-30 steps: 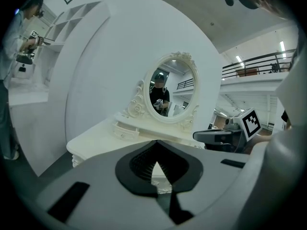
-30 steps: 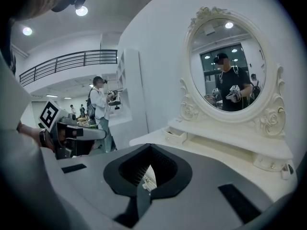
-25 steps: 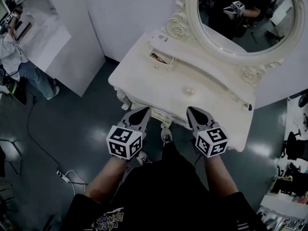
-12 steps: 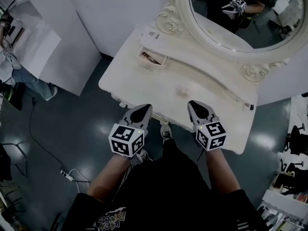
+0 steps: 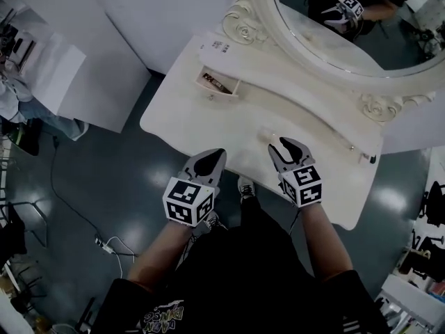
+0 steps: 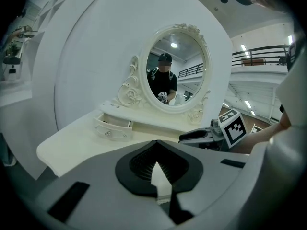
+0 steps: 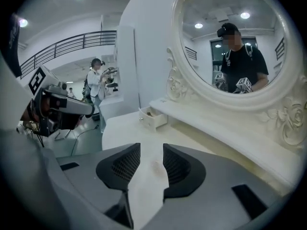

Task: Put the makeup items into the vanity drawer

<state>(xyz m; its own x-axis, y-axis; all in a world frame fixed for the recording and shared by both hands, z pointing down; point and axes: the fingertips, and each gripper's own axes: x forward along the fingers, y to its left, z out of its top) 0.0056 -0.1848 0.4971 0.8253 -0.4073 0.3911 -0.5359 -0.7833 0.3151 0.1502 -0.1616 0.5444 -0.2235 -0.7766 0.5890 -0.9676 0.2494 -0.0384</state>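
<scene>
A white vanity table [image 5: 181, 117] carries a small open drawer [image 5: 217, 86] with a dark item inside; the drawer also shows in the left gripper view [image 6: 113, 126] and the right gripper view [image 7: 154, 117]. A small pale makeup item [image 5: 266, 136] lies on the tabletop just ahead of my right gripper [image 5: 287, 147]. That gripper's jaws are opening, with nothing between them; through the gap [image 7: 151, 155] I see only tabletop and the tiny item. My left gripper [image 5: 211, 161] hovers at the table's front edge, shut and empty [image 6: 156, 159].
A large oval mirror [image 5: 348, 19] in an ornate frame stands at the back of the table. White partition panels [image 5: 90, 47] rise to the left. A person [image 7: 96, 87] stands further off. A cable and power strip [image 5: 104, 243] lie on the dark floor.
Both grippers have moved forward over the table's front edge. The right gripper's jaws have gone from shut to parted. The left gripper stays shut.
</scene>
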